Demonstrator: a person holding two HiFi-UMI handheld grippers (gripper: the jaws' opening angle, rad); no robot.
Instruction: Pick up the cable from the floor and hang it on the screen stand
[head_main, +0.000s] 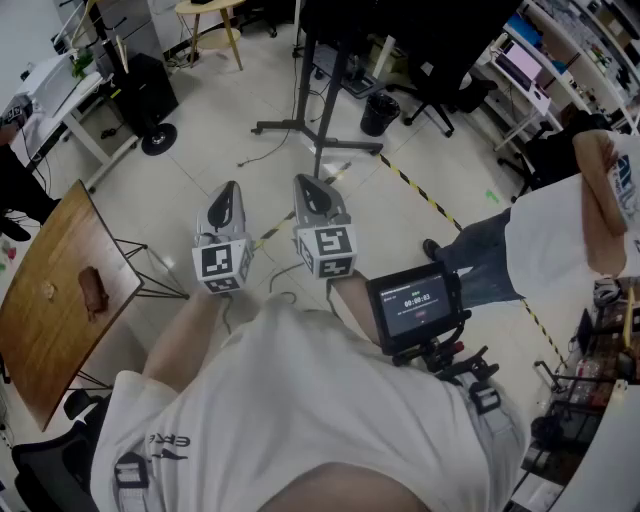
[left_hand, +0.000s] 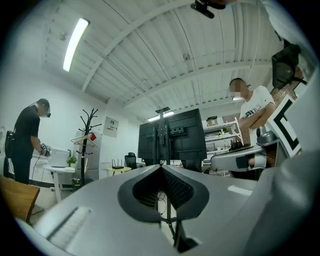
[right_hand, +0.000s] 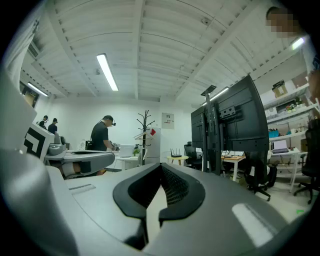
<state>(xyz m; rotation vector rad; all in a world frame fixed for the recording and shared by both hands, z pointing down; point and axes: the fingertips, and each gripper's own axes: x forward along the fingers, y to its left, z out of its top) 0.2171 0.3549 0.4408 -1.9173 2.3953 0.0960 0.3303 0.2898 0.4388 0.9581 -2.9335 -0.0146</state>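
Both grippers are held side by side in front of the person's chest, pointing at the black screen stand, whose base rests on the tiled floor a few steps ahead. A thin dark cable lies on the floor beside that base. Another cable loop shows on the floor just below the grippers. The left gripper is shut with nothing in it, and so is the right gripper. In the left gripper view the left gripper has its jaws meeting before the screen stand. In the right gripper view the right gripper has the screen stand to its right.
A wooden table stands at the left. A person stands at the right, beside yellow-black floor tape. A black bin and an office chair sit beyond the stand. A small monitor is mounted at the wearer's waist.
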